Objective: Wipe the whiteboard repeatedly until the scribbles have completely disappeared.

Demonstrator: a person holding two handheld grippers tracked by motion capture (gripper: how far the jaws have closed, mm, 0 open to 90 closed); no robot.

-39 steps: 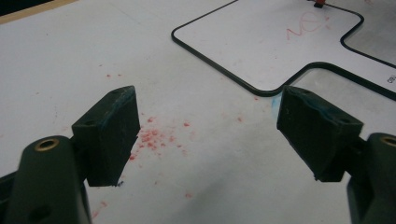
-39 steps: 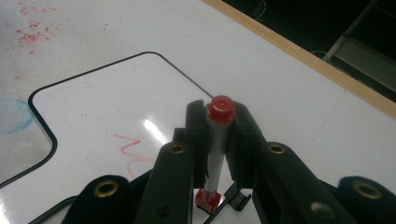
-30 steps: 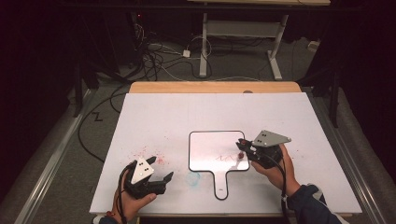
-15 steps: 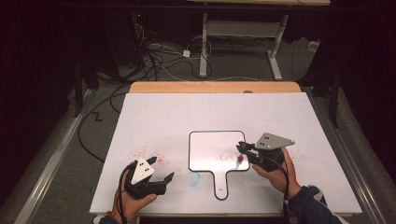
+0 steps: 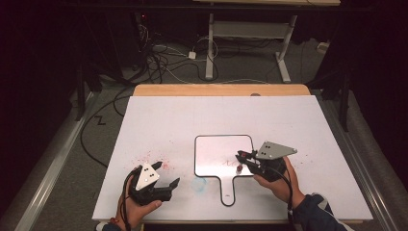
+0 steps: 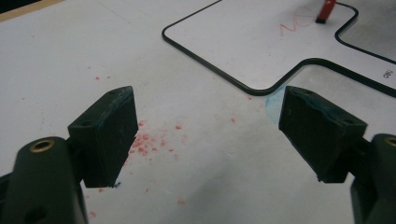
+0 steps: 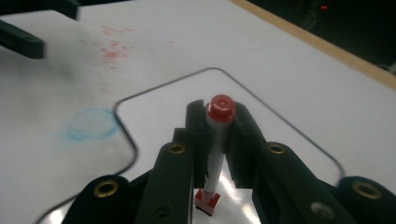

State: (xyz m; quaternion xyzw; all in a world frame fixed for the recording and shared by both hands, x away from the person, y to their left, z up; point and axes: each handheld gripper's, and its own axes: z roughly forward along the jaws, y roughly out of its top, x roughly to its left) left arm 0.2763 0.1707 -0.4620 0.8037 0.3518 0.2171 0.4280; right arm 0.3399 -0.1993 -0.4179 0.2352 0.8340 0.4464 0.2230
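Observation:
A small whiteboard (image 5: pixel 216 151) with a black rim and a short handle lies on the white table top (image 5: pixel 192 120). My right gripper (image 5: pixel 244 160) hovers over the board's right part, shut on a red marker (image 5: pixel 239 167). In the right gripper view the marker (image 7: pixel 217 140) stands between the pads, red cap up, its tip on the whiteboard (image 7: pixel 168 112). Faint red scribble (image 6: pixel 294 25) marks the whiteboard (image 6: pixel 252 42). My left gripper (image 5: pixel 168 186) rests near the table's front left, open, with nothing between its fingers (image 6: pixel 109 133).
Red specks (image 5: pixel 155 159) and a blue smudge (image 5: pixel 198 184) stain the table left of the board's handle. A wooden strip (image 5: pixel 221 90) runs along the far edge. Cables (image 5: pixel 159 62) and desk legs (image 5: pixel 210 48) lie on the floor beyond.
My right gripper with the marker has shifted slightly toward the near edge over the board. The left gripper has stayed where it was.

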